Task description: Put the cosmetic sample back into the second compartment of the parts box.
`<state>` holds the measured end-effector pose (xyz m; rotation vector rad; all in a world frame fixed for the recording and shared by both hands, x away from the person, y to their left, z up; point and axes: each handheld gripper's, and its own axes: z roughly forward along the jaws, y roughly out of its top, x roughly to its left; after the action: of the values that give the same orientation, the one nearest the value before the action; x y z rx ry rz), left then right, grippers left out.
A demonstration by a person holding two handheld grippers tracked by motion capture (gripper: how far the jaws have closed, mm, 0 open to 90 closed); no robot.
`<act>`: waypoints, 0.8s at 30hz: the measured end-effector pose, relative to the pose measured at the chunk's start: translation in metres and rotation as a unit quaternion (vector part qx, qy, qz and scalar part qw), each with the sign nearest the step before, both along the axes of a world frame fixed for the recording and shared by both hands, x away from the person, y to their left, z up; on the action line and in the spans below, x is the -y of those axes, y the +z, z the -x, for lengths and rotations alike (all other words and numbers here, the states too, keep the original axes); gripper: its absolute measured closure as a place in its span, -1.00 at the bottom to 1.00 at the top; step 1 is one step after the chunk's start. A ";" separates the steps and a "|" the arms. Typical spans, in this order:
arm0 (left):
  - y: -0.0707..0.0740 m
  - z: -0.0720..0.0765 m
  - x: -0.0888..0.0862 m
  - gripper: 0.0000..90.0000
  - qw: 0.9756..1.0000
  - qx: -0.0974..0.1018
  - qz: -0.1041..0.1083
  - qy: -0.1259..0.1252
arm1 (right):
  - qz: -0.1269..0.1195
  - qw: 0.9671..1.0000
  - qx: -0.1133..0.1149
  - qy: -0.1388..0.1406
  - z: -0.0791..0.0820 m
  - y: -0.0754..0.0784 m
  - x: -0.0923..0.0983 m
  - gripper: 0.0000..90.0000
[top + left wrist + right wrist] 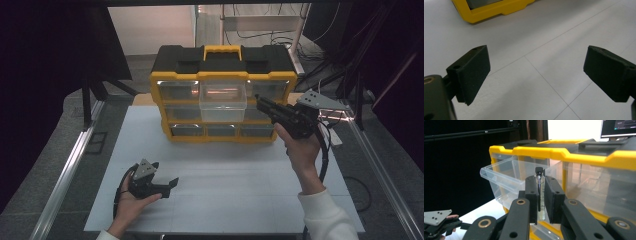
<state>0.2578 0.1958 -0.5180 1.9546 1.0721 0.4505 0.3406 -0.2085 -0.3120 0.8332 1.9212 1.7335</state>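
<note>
In front of the pulled-out drawer: a small vial carried toward the organiser.

At the counter's (150,150) far side, the right hand-held gripper (262,102) was clenched on a slim clear vial (540,195) with a black cap, held upright between the pads just beside the yellow-and-black organiser (222,75). The clear drawer (223,102) in the top row stood pulled out, apparently the target. To do the step well, the vial should have been lifted clear of the drawer's front rim, brought over the open middle and lowered before the pads let go, since a thin glass piece could tip or bounce. The left hand-held gripper (167,186) rested released on the near counter, pads (474,72) wide apart with nothing between them, free to steady the organiser.
</note>
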 end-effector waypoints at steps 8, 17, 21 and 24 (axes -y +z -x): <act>0.000 0.000 0.000 -0.83 1.000 0.001 0.000 0.000 | 0.004 1.000 0.013 -0.004 -0.007 0.015 -0.007 0.82; 0.000 0.000 0.000 -0.83 1.000 0.001 0.000 0.000 | 0.005 1.000 0.021 -0.007 -0.014 0.026 -0.014 0.81; 0.000 0.000 0.000 -0.83 1.000 0.001 0.001 0.000 | 0.003 1.000 0.022 -0.006 -0.016 0.027 -0.017 0.82; 0.000 0.000 0.000 -0.83 1.000 0.001 0.000 0.000 | 0.004 1.000 0.022 -0.006 -0.017 0.028 -0.020 0.82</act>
<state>0.2579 0.1957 -0.5180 1.9532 1.0710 0.4531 0.3581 -0.1881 -0.2841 0.7945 1.8894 1.7226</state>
